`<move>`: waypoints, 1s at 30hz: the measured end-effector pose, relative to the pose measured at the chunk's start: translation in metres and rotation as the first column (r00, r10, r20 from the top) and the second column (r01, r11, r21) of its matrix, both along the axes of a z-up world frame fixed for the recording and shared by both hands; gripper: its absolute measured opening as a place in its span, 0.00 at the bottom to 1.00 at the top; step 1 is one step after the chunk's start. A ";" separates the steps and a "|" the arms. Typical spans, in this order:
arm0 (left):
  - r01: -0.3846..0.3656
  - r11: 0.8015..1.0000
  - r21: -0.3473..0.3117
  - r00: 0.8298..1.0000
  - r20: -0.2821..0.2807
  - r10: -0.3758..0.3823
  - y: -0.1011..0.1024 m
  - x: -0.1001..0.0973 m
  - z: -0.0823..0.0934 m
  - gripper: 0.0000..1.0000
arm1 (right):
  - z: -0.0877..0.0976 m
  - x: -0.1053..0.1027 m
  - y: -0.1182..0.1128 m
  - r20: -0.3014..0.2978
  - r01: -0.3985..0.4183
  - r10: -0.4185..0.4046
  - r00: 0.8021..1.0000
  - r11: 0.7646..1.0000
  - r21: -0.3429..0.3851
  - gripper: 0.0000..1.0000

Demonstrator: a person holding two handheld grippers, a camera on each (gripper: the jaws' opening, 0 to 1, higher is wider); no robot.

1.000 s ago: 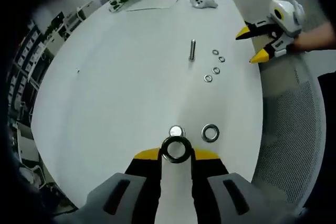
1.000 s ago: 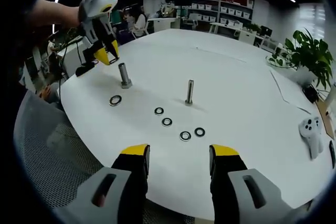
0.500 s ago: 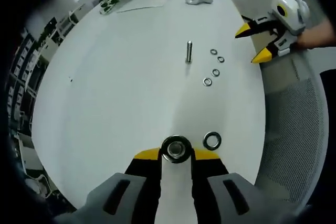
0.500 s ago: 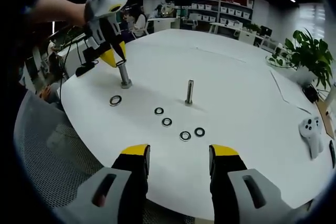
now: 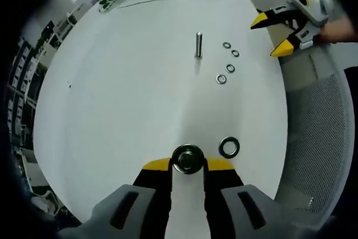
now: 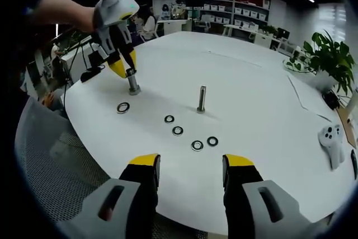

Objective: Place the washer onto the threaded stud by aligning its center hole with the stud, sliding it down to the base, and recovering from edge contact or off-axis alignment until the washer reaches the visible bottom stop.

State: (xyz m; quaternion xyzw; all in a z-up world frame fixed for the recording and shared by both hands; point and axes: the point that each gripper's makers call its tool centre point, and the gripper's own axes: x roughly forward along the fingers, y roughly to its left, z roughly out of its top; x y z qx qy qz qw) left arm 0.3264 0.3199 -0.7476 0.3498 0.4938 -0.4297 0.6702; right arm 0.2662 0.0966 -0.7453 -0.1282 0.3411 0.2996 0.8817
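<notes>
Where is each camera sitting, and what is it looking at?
Left gripper view: rides on the left gripper, above its yellow-tipped jaws shut on a large steel washer over the round white table; a person's hand holds the right gripper.
Right gripper view: rides on the right gripper, jaws open, facing across the table; a person's arm shows.
Shared: thin metal stud, four small washers.

Silver washer [image 5: 187,158], yellow-tipped black left tool [image 5: 187,164], white table [image 5: 128,93], green plant [image 6: 330,57].
</notes>
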 end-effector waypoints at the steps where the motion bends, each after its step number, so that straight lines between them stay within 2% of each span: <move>1: -0.001 1.000 -0.001 1.000 0.001 0.001 -0.001 0.000 -0.002 0.19 | 0.000 0.000 0.000 -0.001 0.000 0.000 1.000 1.000 -0.001 0.47; 12: -0.001 1.000 0.023 1.000 -0.015 0.001 0.001 -0.003 -0.025 0.19 | -0.001 -0.001 0.001 -0.006 -0.001 0.001 1.000 1.000 -0.002 0.47; 30: 0.004 1.000 0.026 1.000 -0.018 -0.004 0.002 -0.001 -0.035 0.20 | 0.001 -0.001 0.001 -0.002 -0.001 0.001 1.000 1.000 0.003 0.47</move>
